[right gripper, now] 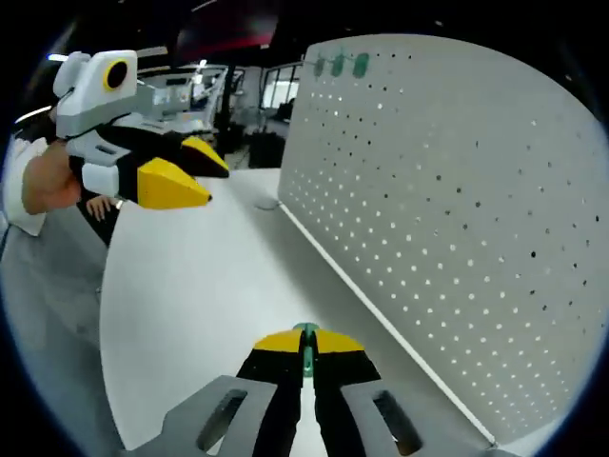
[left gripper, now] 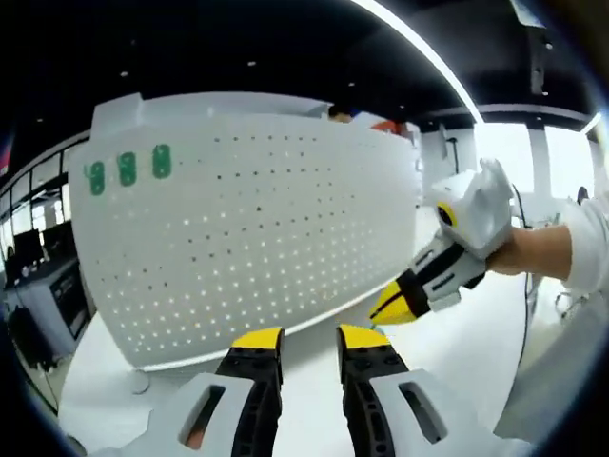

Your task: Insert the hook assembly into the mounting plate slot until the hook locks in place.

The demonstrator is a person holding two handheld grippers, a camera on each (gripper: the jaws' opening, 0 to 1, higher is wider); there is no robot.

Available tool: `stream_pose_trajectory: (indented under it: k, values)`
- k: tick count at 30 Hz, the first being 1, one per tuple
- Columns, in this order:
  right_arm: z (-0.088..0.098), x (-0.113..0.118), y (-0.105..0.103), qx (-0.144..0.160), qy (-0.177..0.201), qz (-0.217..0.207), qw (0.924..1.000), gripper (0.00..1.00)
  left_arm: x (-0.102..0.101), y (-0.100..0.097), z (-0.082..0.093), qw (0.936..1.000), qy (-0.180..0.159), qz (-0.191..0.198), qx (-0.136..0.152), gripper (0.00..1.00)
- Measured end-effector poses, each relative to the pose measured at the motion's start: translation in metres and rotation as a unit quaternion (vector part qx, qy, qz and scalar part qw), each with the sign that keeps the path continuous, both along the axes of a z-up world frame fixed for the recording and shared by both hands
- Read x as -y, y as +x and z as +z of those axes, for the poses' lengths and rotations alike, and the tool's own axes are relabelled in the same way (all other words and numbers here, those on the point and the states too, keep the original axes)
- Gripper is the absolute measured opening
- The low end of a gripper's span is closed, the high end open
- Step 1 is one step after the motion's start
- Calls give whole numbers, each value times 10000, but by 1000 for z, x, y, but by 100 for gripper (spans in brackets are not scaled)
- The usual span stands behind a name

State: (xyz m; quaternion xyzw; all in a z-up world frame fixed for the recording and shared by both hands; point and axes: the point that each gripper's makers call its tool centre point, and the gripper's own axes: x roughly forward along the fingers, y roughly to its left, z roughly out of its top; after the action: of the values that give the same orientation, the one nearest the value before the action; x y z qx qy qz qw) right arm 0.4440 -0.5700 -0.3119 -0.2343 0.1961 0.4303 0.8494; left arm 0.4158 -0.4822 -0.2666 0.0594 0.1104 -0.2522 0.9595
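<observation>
In the right gripper view, the right gripper (right gripper: pixel 305 343) has its yellow tips pinched together on a thin green hook (right gripper: pixel 306 354), which pokes up between them; its long axis runs along the jaws, pointing ahead. Just beyond lies bare white table (right gripper: pixel 190 295). The pegboard (right gripper: pixel 457 200) — the mounting plate — stands upright on the table to the right of the tips and a little ahead, its face receding into the distance. So the hook points along the board rather than into it; by my judgement the gripper must turn toward the face before any hole can take the hook. Far up the board, three green hooks (right gripper: pixel 340 66) already sit in the top row.

In the left gripper view, the left gripper (left gripper: pixel 310 345) holds nothing, its tips apart, facing the board (left gripper: pixel 247 219) across a strip of table (left gripper: pixel 447 352). The right gripper (left gripper: pixel 407 301) comes in from the right, near the board's lower edge — clearly the nearer of the two to the holes. The green hooks (left gripper: pixel 127 168) sit at upper left.
</observation>
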Motion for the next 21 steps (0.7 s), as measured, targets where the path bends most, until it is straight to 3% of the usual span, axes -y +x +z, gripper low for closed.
stream_pose_trajectory:
  k: [11, 21]
  values:
    - [49, 4, -18, 330, 849, -235, 9956, 0, 18, 1, -2, 9991, -349, -162, -150, 20]
    - [76, 2, -31, 641, 1165, -210, 9909, 0, 41, 3, 12, 9952, -832, -433, -260, 19]
